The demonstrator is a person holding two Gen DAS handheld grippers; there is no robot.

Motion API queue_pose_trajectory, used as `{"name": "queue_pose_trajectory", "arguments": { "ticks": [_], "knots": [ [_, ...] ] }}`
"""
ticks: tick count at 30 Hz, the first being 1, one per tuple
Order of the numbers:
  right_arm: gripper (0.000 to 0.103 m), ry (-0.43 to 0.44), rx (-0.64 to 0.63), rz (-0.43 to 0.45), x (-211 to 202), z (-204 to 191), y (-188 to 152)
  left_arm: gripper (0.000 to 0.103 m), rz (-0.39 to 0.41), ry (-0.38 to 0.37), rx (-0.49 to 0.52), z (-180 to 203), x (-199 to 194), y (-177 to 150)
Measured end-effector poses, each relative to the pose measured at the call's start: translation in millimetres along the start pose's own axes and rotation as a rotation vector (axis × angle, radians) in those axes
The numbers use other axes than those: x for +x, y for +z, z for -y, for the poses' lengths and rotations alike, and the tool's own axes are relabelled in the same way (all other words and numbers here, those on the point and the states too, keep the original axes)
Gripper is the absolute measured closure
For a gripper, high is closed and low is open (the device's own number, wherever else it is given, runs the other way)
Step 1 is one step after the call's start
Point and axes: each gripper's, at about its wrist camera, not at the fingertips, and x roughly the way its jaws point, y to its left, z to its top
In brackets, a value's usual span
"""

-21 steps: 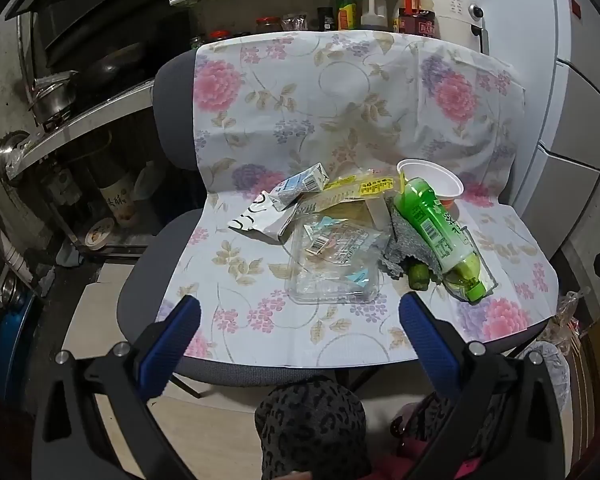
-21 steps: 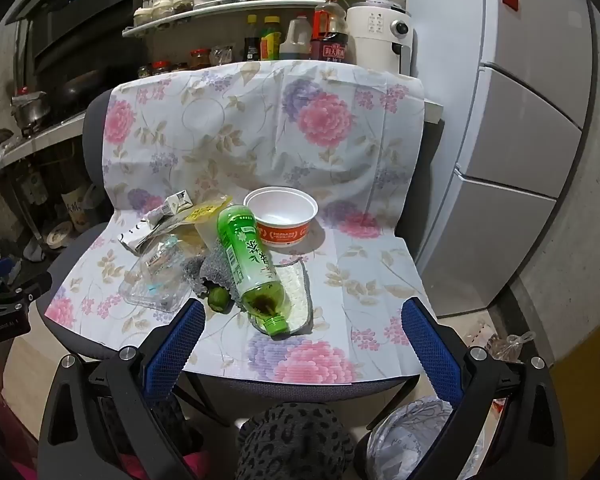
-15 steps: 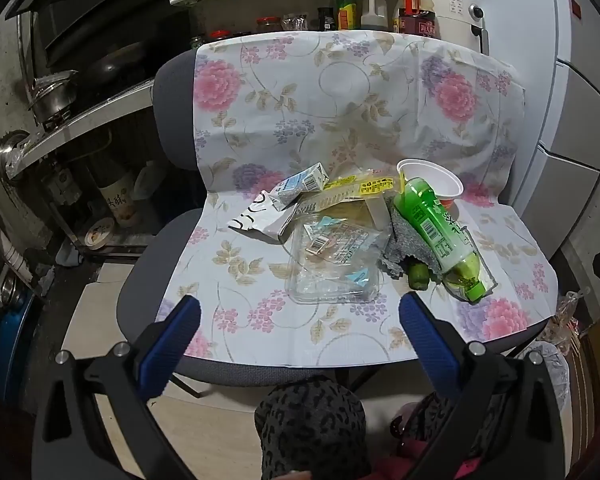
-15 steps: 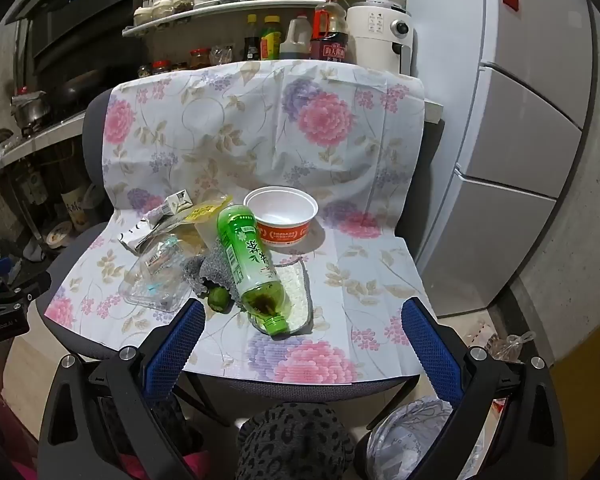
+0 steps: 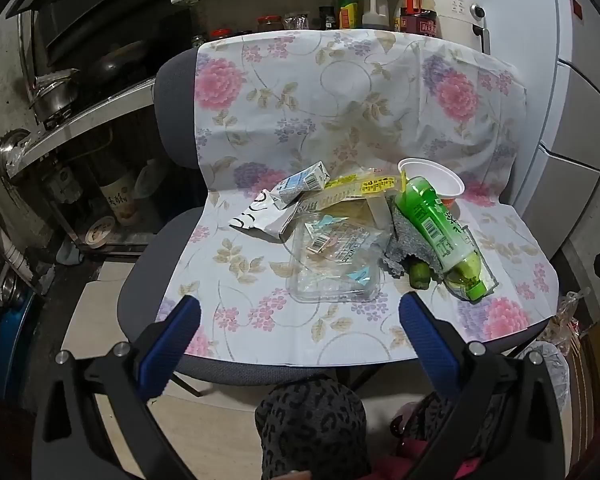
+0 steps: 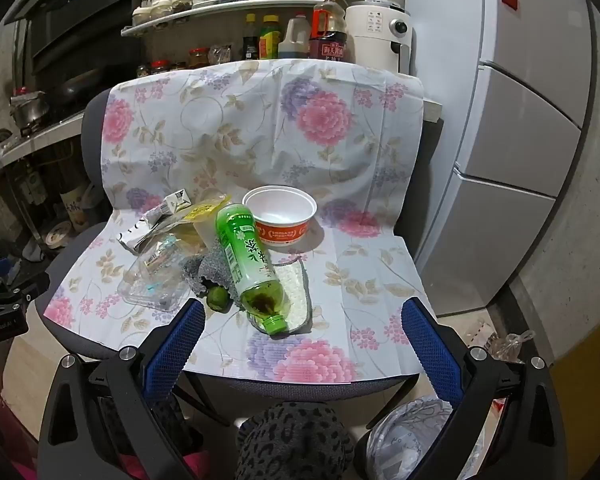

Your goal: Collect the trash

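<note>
Trash lies on a chair seat covered by a floral cloth [image 5: 260, 280]. A green bottle [image 5: 440, 232] [image 6: 252, 264] lies on its side over a grey rag [image 5: 404, 236] [image 6: 216, 268], next to a small lime [image 5: 419, 276] [image 6: 217, 304]. Behind it stands a white paper bowl [image 5: 436, 180] [image 6: 280, 216]. A clear plastic tray [image 5: 334, 256] [image 6: 152, 280], a milk carton [image 5: 304, 184] [image 6: 176, 202], a yellow wrapper [image 5: 364, 186] and a white wrapper [image 5: 260, 220] lie to the left. My left gripper [image 5: 300, 316] and right gripper [image 6: 300, 320] hang open in front of the seat, holding nothing.
A trash bin with a pale liner [image 6: 412, 436] [image 5: 548, 364] stands on the floor at the chair's right front. A fridge [image 6: 520, 140] is to the right. Sauce bottles [image 6: 296, 36] and a white appliance [image 6: 380, 32] stand behind the chair. A stove with pots [image 5: 60, 92] is at left.
</note>
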Motion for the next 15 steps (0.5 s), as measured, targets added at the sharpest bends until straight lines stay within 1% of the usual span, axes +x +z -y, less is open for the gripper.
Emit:
{"name": "queue_pose_trajectory", "arguments": {
  "ticks": [15],
  "knots": [
    [0.006, 0.000, -0.002, 0.002, -0.6, 1.8, 1.6, 0.007, 0.003, 0.001, -0.003, -2.0, -1.9, 1.9]
  ]
}}
